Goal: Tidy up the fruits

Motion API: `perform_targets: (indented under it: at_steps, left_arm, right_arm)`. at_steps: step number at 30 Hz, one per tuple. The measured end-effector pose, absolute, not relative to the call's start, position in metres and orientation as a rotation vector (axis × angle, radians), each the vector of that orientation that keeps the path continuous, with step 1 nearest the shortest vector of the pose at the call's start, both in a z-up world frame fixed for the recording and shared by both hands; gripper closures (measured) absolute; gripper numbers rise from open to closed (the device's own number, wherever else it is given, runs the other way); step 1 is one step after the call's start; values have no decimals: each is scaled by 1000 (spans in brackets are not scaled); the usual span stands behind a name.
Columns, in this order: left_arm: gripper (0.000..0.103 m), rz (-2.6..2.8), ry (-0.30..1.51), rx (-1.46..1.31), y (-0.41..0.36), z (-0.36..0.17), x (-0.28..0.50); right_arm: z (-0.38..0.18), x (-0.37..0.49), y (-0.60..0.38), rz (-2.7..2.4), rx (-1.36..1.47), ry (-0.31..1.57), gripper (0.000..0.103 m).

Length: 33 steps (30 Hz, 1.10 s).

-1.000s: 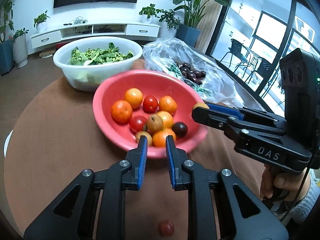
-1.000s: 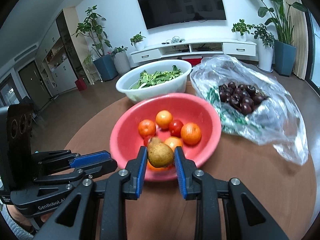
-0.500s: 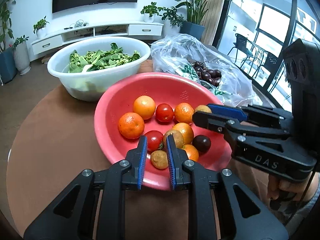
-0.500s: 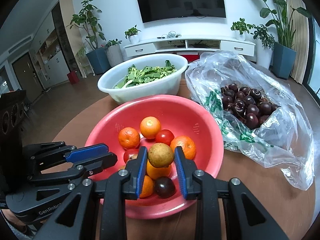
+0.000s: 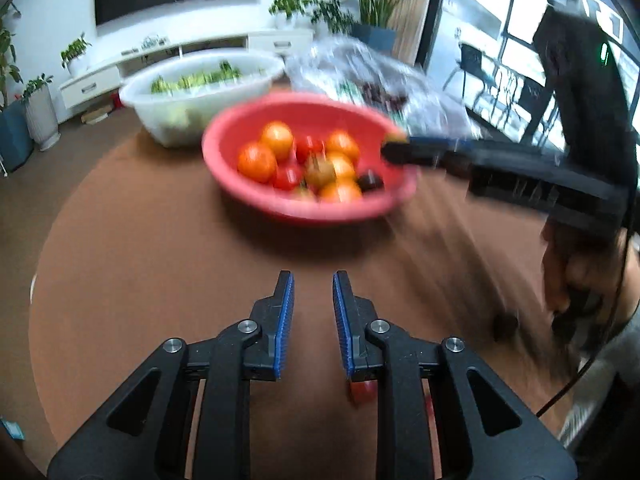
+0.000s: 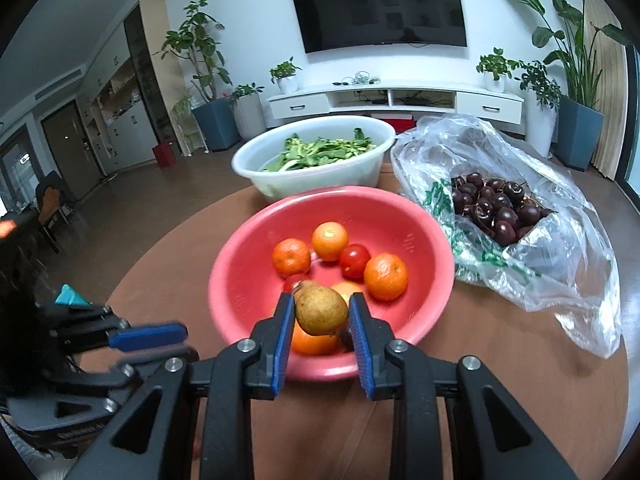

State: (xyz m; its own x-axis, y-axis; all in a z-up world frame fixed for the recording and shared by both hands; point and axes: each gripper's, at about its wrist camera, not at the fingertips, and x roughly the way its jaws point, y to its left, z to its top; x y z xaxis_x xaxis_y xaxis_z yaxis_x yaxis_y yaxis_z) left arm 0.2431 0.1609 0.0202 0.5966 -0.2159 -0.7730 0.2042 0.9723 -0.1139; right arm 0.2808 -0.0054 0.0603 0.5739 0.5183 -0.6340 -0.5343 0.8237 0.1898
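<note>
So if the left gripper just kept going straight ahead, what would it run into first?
Most likely the near wall of the red bowl. The left gripper is open and empty, with only bare brown table between it and the bowl. The view is motion-blurred, so depth is a rough guess.

Daylight from the tall windows (image 5: 520, 40) on the right washes both views evenly, with only soft shadows on the brown bench (image 5: 160, 260). The left wrist view is smeared by motion blur: the red bowl (image 5: 240, 184), the white basin (image 5: 160, 120) and the right gripper (image 5: 394, 152) all streak, while its own blue pads (image 5: 285, 328) stay crisp. The right wrist view is sharp, with glare on the plastic bag (image 6: 560, 280). Fisheye bending curves the walls, and black vignetting fills the corners.
</note>
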Motion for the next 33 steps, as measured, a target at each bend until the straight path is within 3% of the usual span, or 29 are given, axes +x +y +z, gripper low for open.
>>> perform_targets:
  at_steps: [14, 18, 33]
  left_arm:
    - [83, -320, 961, -9, 142, 3, 206]
    - [74, -346, 973, 2, 136, 2, 201]
    - [74, -377, 1011, 20, 126, -5, 184]
  right_arm:
    - [60, 230, -24, 636, 0, 726, 73]
    - [57, 224, -27, 637, 9, 733, 73]
    - [49, 208, -25, 650, 4, 742, 73]
